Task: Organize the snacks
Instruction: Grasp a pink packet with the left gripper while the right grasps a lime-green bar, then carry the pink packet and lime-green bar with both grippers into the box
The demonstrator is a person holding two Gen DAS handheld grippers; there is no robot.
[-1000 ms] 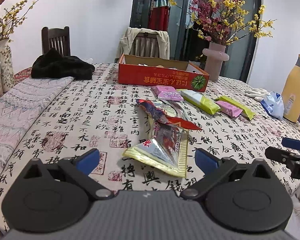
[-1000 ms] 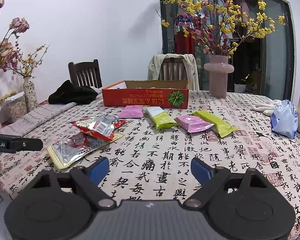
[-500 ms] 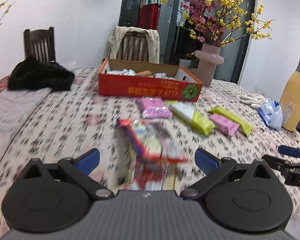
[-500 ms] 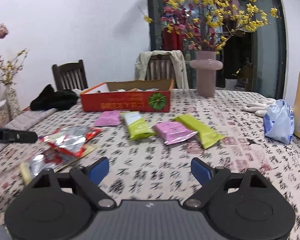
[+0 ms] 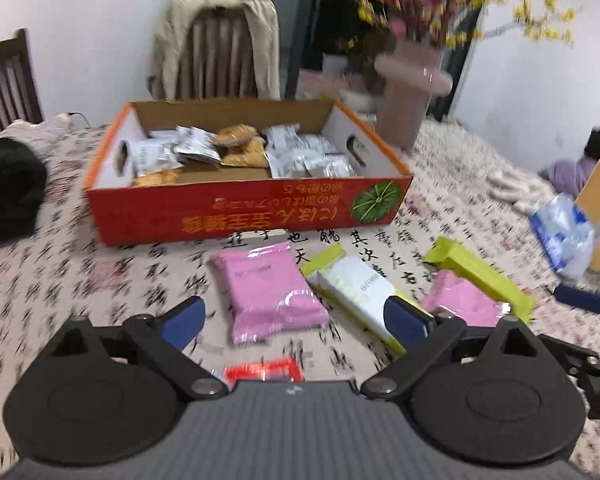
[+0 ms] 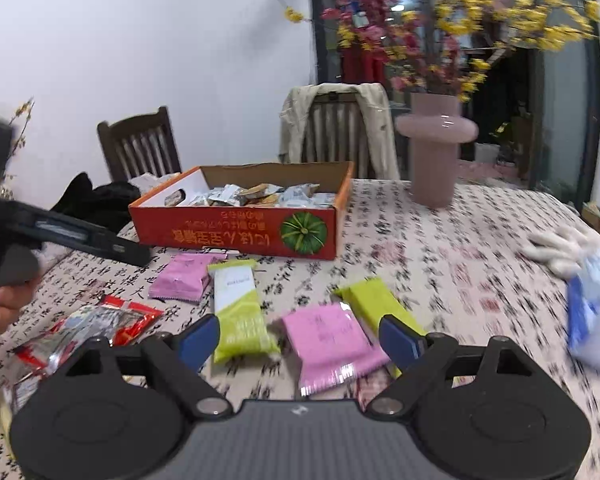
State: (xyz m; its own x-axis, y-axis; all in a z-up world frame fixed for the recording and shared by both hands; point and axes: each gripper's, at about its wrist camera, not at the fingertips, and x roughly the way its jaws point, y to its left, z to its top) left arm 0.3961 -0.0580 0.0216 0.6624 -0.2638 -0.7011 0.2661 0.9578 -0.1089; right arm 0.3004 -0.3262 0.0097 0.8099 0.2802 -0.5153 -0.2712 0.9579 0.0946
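Both hands had swept forward across the table (image 5: 80, 280) in the last second, away from the red foil packets (image 6: 92, 326) near its near edge and toward the row of wrapped snacks lying just in front of the orange box (image 5: 244, 200).

The left gripper (image 5: 292, 316) now hung over a pink packet (image 5: 268, 288), its jaws wide apart though they had just been drawing in a little, with nothing pinched between them. The packet sat in the gap below the blue pads, not touched so far as I could tell. Beside it lay a white and green bar (image 5: 356, 292), partly hidden behind the right-hand pad.

The right gripper (image 6: 300, 336) had come up over the second pink packet (image 6: 332, 344), which lay against a green bar (image 6: 372, 300). Its jaws also stood apart and empty. In that view the person's other hand (image 6: 4, 304) showed at the left, carrying the left tool.

The box sat toward the far side of the table, already part filled with silver and tan sachets, with a pink vase (image 6: 436, 152) beyond its right corner.

I judged that the foil packets had been passed over for now and that each claw was lining up on a pink packet; five wrapped snacks and the foil ones were still outside the box, so most of the sorting lay ahead.
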